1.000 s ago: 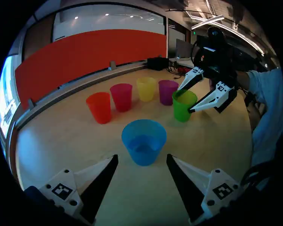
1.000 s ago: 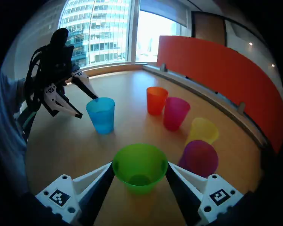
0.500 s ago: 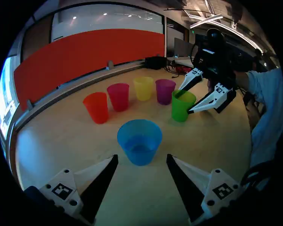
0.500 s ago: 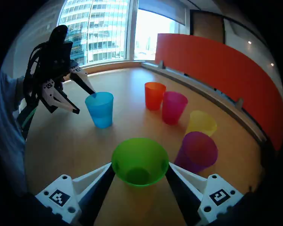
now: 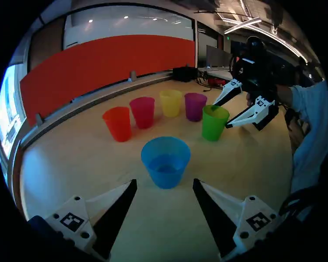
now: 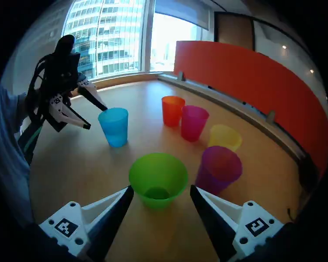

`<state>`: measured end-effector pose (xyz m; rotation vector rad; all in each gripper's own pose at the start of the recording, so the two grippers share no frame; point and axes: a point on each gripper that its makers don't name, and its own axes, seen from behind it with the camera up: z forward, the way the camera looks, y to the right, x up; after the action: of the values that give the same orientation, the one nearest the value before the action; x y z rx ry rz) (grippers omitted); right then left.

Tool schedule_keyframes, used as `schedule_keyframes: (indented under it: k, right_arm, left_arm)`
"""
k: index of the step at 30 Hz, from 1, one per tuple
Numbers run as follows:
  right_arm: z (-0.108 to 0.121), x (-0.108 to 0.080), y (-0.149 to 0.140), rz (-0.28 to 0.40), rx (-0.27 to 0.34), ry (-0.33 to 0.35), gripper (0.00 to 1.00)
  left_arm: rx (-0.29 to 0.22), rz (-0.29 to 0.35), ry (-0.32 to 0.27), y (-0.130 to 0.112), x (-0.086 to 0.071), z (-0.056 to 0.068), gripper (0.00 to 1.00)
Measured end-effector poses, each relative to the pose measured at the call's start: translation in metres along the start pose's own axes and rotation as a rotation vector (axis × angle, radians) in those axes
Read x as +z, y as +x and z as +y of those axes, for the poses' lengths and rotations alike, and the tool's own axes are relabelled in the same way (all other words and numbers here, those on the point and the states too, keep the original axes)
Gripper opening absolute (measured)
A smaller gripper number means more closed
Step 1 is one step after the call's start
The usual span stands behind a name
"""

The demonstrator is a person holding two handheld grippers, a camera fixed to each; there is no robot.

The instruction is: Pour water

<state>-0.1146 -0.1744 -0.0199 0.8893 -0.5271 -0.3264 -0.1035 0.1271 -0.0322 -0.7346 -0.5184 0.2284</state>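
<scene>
A blue cup holding some water stands on the wooden table just ahead of my left gripper, which is open, its fingertips short of the cup's sides. In the right gripper view, the green cup stands upright just beyond my right gripper, also open, with small gaps between fingertips and cup. The left gripper view shows that green cup at right, with the right gripper flanking it. Across the table, the left gripper sits beside the blue cup.
Orange, pink, yellow and purple cups stand in a curved row behind. A sleeve is at right. An orange wall panel runs along the table's far edge; windows lie beyond.
My right gripper has drawn back a little, so the green cup now stands ahead of its fingertips instead of between them. The left gripper has barely moved.
</scene>
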Motion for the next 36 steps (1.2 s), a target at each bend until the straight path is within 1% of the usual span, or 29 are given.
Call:
schedule_keyframes:
  k: [4,8,11,15,22,26,32,36]
  right_arm:
    - [0.002,-0.011,-0.002,0.018,0.014,-0.024,1.00]
    - [0.004,-0.023,-0.004,0.041,0.037,-0.050,1.00]
    - [0.005,-0.032,-0.005,0.056,0.051,-0.073,1.00]
    - [0.008,-0.044,-0.006,0.076,0.063,-0.106,1.00]
    - [0.017,-0.064,-0.003,0.116,0.086,-0.184,1.00]
    - [0.022,-0.072,-0.002,0.141,0.102,-0.230,1.00]
    - [0.030,-0.083,0.000,0.173,0.112,-0.305,1.00]
    - [0.037,-0.091,0.008,0.213,0.131,-0.355,1.00]
  left_arm:
    - [-0.002,0.012,0.017,0.000,-0.004,-0.001,0.96]
    - [-0.008,0.033,0.048,0.002,-0.010,-0.005,0.95]
    - [-0.016,0.056,0.074,0.005,-0.016,-0.006,0.96]
    - [-0.018,0.102,0.111,0.012,-0.026,-0.009,0.95]
    - [-0.036,0.179,0.186,0.021,-0.044,-0.022,0.95]
    - [-0.062,0.221,0.231,0.026,-0.054,-0.031,0.95]
    - [-0.094,0.286,0.318,0.033,-0.069,-0.046,0.95]
    - [-0.114,0.329,0.367,0.040,-0.078,-0.053,0.95]
